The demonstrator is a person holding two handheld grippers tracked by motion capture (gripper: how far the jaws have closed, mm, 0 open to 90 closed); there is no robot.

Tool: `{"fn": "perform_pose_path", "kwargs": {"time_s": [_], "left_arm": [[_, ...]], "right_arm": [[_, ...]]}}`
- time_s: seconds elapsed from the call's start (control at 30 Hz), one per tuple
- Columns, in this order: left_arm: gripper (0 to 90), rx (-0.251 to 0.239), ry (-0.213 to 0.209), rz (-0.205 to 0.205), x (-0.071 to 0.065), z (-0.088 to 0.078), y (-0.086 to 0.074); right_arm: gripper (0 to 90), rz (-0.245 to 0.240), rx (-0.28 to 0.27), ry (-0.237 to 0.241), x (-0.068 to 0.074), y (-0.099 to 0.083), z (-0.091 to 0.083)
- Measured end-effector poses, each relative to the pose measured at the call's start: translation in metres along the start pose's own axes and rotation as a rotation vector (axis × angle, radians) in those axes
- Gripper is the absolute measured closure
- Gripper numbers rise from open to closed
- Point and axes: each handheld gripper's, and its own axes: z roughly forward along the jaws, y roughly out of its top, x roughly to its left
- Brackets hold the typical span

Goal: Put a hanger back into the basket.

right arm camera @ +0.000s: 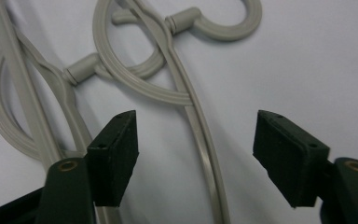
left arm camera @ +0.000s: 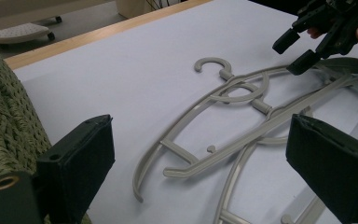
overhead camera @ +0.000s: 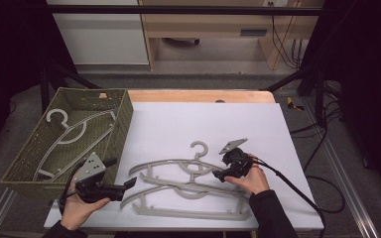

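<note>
At the far left of the table (overhead camera: 178, 119), a woven basket (overhead camera: 121, 116) held one grey hanger (overhead camera: 72, 131). Just beside its near corner, your left gripper (overhead camera: 127, 184) hovered with jaws spread wide, gripping nothing, aimed toward the hangers lying flat on the white sheet. Two hangers (overhead camera: 188, 191) lay overlapped at the centre. To the right, your right gripper (overhead camera: 220, 174) stood over the upper hanger's arm (right arm camera: 200, 135); its jaws straddled that bar without pressing on it.
</note>
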Motion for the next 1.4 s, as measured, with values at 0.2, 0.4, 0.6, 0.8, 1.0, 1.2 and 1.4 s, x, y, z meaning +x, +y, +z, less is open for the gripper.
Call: {"fn": "perform_pose_path", "kwargs": {"time_s": [0.2,0.4,0.6,0.8,1.0,1.2,1.4], "left_arm": [[7.6,0.010,0.002,0.002,-0.001,0.002,-0.001],[7.7,0.017,0.000,0.003,0.000,0.004,-0.002],[8.0,0.021,-0.001,0.007,0.000,0.004,-0.002],[8.3,0.021,-0.001,0.008,0.000,0.004,-0.002],[8.4,0.027,-0.005,0.012,-0.001,0.006,-0.002],[8.6,0.028,-0.001,0.015,-0.001,0.005,-0.001],[8.6,0.029,-0.001,0.020,-0.001,0.004,0.001]], "right_arm": [[50.5,-0.012,0.061,0.023,-0.006,-0.002,0.013],[65.0,-0.028,0.097,0.043,-0.007,-0.002,0.018],[78.4,-0.047,0.135,0.046,-0.006,-0.001,0.015],[80.3,-0.077,0.152,0.061,-0.003,-0.001,0.014],[75.6,-0.106,0.163,0.068,-0.003,-0.001,0.015],[81.8,-0.131,0.158,0.061,-0.001,-0.001,0.014],[82.3,-0.134,0.110,0.077,-0.001,-0.002,0.003]]}}
